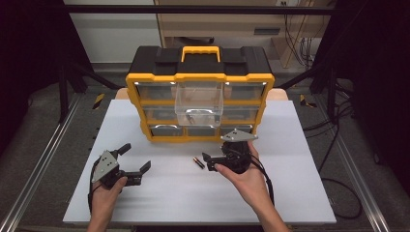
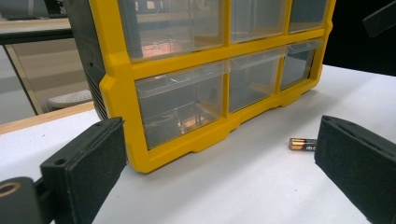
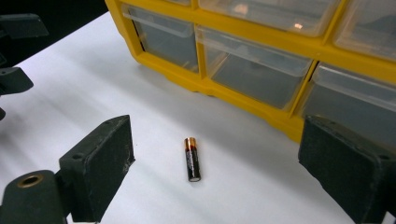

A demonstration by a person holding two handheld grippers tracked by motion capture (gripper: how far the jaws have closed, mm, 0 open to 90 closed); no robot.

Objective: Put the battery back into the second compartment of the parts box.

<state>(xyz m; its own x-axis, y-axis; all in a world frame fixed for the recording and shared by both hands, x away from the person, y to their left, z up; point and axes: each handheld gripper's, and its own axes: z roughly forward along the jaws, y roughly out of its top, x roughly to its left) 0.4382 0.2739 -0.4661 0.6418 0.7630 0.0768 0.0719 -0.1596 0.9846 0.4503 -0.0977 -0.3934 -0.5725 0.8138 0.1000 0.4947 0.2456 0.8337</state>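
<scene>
A black battery [image 1: 197,163] with a copper end lies on the white table [image 1: 159,198], just in front of the yellow and black drawer organizer [image 1: 145,84]. My right gripper [image 1: 208,162] is open and sits right beside the battery, pointing left at it. In the right gripper view the battery [image 3: 192,158] lies between and a little ahead of the open jaws [image 3: 219,172]. My left gripper [image 1: 136,156] rests open near the table's front left. Its view shows the battery [image 2: 301,143] partly behind the right jaw, with the gripper [image 2: 224,177] holding nothing.
The organizer's top middle clear drawer [image 1: 198,101] is pulled out toward me, with something small inside. The other drawers [image 2: 180,105] are pushed in. The left gripper's fingers [image 3: 14,46] show far off at the upper left of the right gripper view. Cables trail on the floor at right.
</scene>
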